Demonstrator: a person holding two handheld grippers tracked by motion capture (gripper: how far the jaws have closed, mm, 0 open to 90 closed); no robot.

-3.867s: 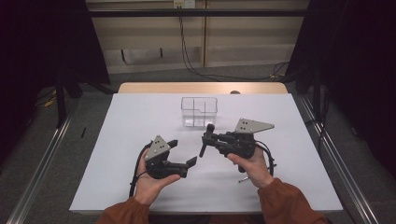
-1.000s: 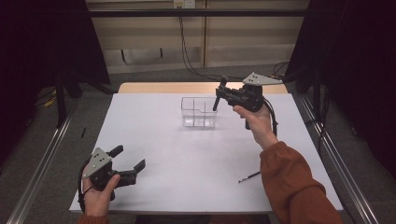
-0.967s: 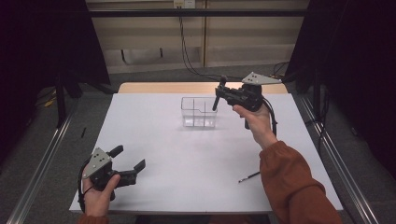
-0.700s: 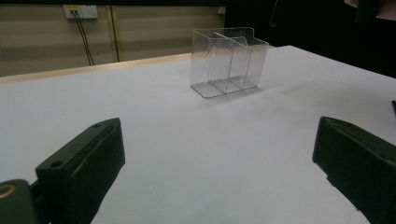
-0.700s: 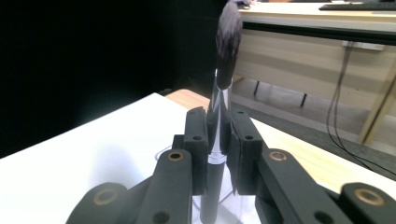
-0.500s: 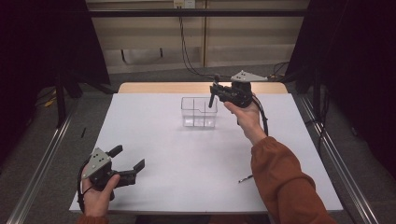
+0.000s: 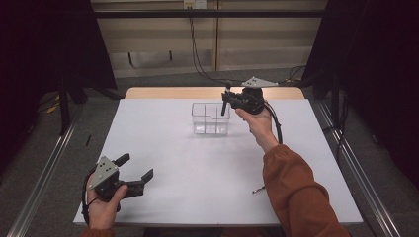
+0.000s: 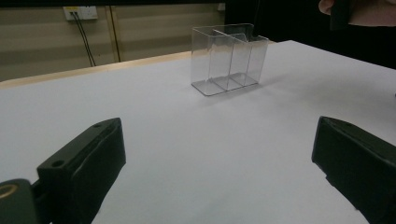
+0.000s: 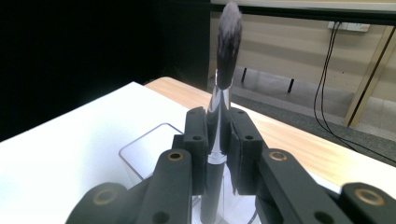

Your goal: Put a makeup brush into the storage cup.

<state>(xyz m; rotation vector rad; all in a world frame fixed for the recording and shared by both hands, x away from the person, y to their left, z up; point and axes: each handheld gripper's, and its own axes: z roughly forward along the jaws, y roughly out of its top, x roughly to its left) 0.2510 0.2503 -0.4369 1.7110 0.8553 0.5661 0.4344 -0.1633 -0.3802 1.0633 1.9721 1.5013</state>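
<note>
A makeup brush (image 9: pixel 225 56) with a dark bristle head and shiny ferrule stands upright, and my right gripper (image 9: pixel 218 135) is shut on its handle. In the high view that gripper (image 7: pixel 226 102) hangs just over the right end of a clear divided container (image 7: pixel 210 118) at the table's far middle. The container's rim (image 9: pixel 149 151) lies directly below the jaws. My left gripper (image 7: pixel 136 166) rests near the front left corner, open and with nothing in it. Its jaws (image 8: pixel 215 168) stand wide apart, pointing at the container (image 8: pixel 229 56) farther off.
A small dark stick (image 7: pixel 258 189) lies on the white table top (image 7: pixel 207 168) near the front right, beside the orange sleeve (image 7: pixel 296 192). A wooden strip (image 7: pixel 163 93) runs along the table's far edge. Metal rails (image 7: pixel 44 173) flank both sides.
My right hand has carried the brush left and down, from beyond the container's right side to just above its right end. The left gripper has stayed put.
</note>
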